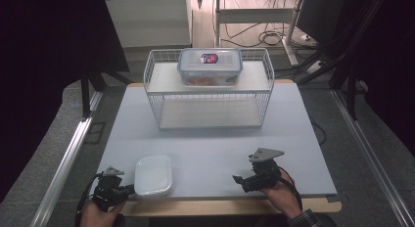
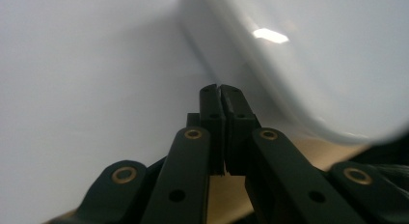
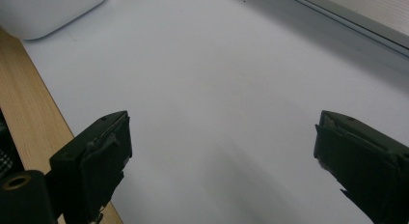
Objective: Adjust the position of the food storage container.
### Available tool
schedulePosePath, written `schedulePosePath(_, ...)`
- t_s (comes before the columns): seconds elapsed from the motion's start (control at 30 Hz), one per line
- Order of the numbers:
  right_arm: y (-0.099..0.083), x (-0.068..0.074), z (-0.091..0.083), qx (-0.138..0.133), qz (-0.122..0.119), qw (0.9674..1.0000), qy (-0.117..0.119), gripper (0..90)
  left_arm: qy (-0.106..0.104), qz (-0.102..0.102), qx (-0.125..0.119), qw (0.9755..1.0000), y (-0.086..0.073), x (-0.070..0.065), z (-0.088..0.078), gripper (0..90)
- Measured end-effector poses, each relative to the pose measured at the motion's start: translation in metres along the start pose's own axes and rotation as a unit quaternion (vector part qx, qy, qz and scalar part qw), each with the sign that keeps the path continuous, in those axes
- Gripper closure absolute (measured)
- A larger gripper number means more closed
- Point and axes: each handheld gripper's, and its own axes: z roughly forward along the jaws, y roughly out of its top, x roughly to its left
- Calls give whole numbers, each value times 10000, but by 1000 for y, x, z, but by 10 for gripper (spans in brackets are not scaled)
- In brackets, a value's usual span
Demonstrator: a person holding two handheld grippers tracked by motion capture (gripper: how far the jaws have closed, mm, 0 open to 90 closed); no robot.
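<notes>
So the white dish point(image 1: 153, 175) sits near the front edge of the desk point(image 1: 205, 144), around 7 o'clock from the desk's middle; it's a shallow, rounded-rectangle thing, lying flat and empty. The left gripper point(image 1: 128, 190) is right up against it, at roughly 8 o'clock from the dish; in the left gripper view its fingers point(image 2: 212, 113) are clenched together with nothing pinched between them, and the dish's curved white side point(image 2: 308, 64) rises just beside the tips at about 2 o'clock; can't tell if they actually touch it. The right gripper point(image 1: 243, 180) hangs out at 5 o'clock on the desk, well apart from the dish; its fingers point(image 3: 103, 151) are spread wide, released, with bare desk between them. At 12 o'clock, toward the back, there's a white wire rack point(image 1: 209, 87) with two levels; a clear lidded food container point(image 1: 210, 66) sits on the top shelf, lid on, something reddish inside.
</notes>
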Motion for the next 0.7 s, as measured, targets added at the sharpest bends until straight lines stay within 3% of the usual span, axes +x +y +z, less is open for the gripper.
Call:
schedulePosePath(0.07, 0, 0, 0, 6, -8, 10000, -5, 61, 36, 89, 5, 10000, 4, -4, 1, 896)
schedulePosePath(0.23, 1, 2, 1, 3, -33, 10000, 23, 61, -100, 209, 7, 9997, 12, -11, 9, 896)
schedulePosePath(0.4, 0, 2, 2, 44, 101, 9999, 82, 61, -317, 340, 86, 9989, 19, -20, 24, 891)
schedulePosePath(0.6, 0, 1, 3, 46, 132, 9999, 76, 61, -558, 690, 25, 9961, 36, -44, 44, 879)
schedulePosePath(0.7, -1, 0, 3, 41, 187, 9998, 31, 59, -720, 915, 20, 9932, 43, -59, 56, 877)
